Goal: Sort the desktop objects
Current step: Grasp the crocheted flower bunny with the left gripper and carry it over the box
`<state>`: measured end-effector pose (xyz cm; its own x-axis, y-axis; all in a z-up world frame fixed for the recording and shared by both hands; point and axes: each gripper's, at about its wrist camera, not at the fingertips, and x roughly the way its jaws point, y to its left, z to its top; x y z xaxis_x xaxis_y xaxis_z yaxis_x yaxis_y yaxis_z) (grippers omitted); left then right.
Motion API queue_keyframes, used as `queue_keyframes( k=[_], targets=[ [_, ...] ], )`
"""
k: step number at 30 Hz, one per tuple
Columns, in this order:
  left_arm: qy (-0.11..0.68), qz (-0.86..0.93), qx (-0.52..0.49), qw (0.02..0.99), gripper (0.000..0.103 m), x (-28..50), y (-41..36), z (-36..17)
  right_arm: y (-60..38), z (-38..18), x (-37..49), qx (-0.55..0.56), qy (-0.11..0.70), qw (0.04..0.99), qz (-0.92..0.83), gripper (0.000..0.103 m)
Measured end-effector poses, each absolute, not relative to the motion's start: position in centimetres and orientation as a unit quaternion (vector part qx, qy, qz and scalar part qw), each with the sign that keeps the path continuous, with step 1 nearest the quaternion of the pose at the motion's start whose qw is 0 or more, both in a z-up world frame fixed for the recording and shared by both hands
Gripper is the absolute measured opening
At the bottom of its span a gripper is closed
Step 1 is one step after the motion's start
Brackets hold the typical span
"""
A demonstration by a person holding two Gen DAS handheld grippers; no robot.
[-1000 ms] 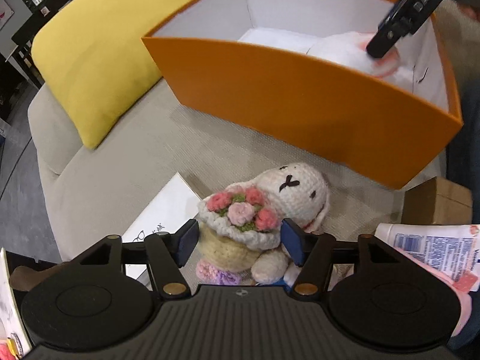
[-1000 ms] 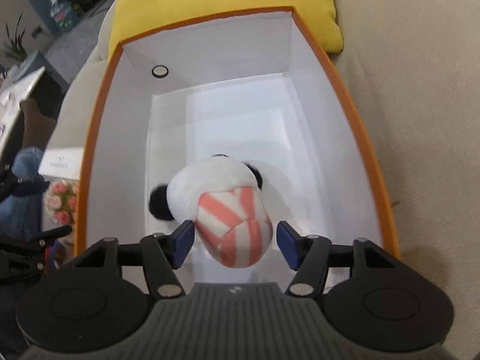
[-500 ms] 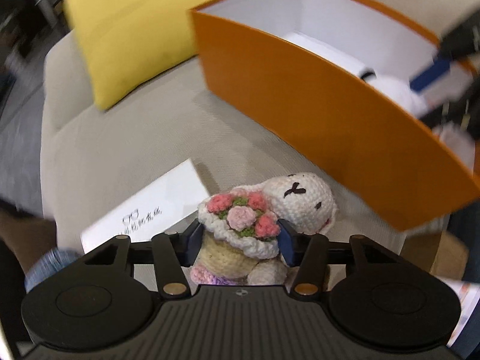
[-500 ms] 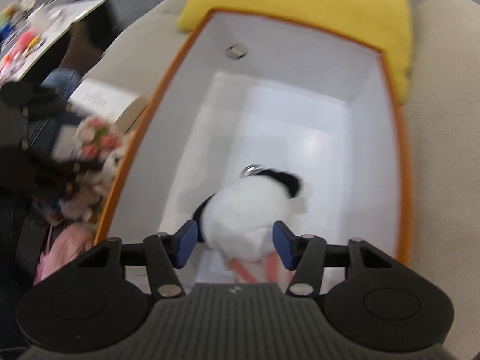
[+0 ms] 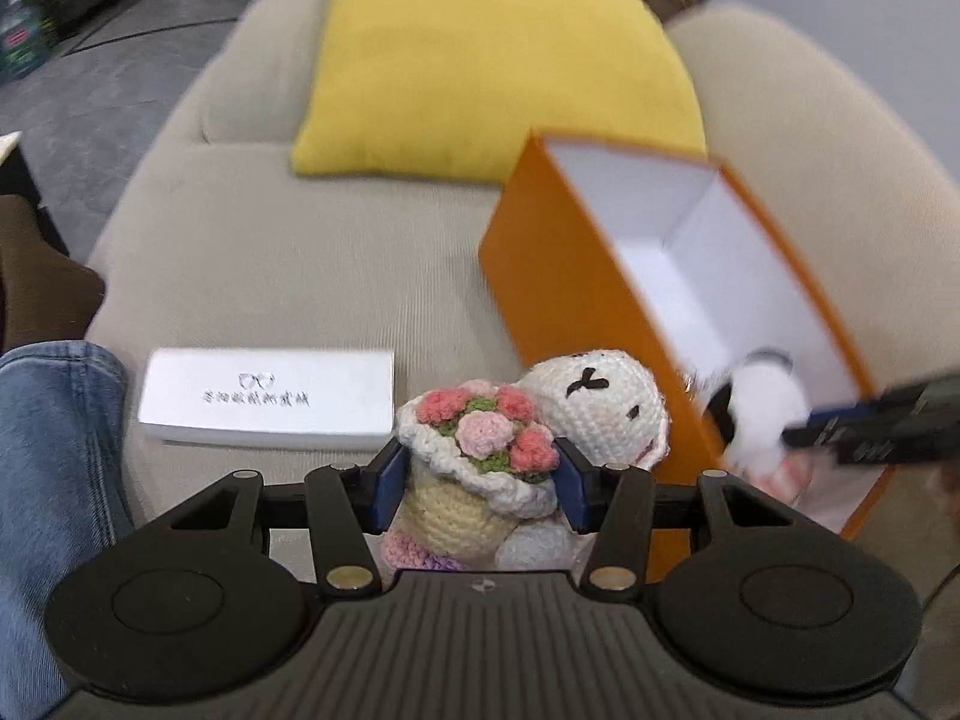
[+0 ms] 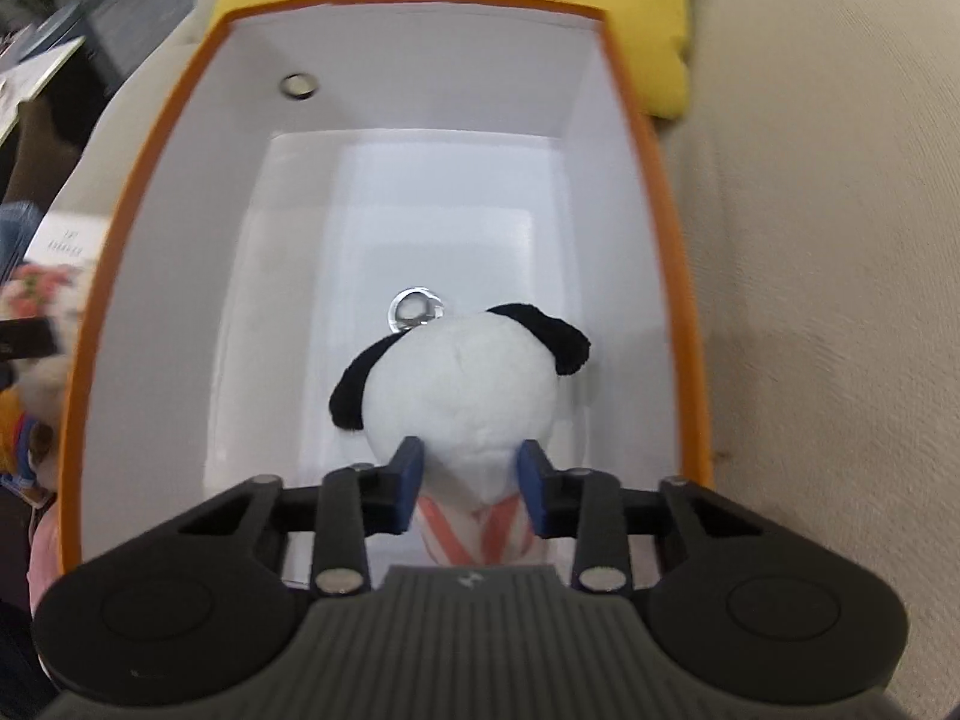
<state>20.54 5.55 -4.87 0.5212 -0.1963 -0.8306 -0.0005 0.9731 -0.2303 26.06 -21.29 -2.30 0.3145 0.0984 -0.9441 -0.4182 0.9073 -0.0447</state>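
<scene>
a beige sofa [image 5: 312, 276] with a yellow cushion [image 5: 498, 60] carries everything here. the left hand-held gripper [image 5: 479, 485] is clamped on a crochet rabbit [image 5: 594, 408] with its bouquet, just beside the orange box [image 5: 576, 276]. the right hand-held gripper [image 6: 470, 487] squeezes a panda plush [image 6: 462, 396] inside the orange box, near a metal ring [image 6: 416, 307]. i think the soft rabbit may slip or catch on the box wall. the white case [image 5: 267, 399] has a glasses drawing; its writing is unreadable.

Living room — beige sofa [image 5: 312, 276], yellow cushion [image 5: 480, 60].
</scene>
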Motion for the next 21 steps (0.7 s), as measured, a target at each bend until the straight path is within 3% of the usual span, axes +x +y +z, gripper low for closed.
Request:
queue_keyframes(
  k=[12,21],
  targets=[
    [0.407,-0.09,-0.119,0.901,0.059,19.4,-1.3,2.9,-24.1,2.8,21.7,-0.106,0.512,0.829,0.199,0.032],
    [0.492,-0.074,-0.098,0.862,0.059,23.1,-8.5,-2.9,-23.6,3.1,21.1,-0.115,0.491,0.835,0.221,0.032]
  ],
)
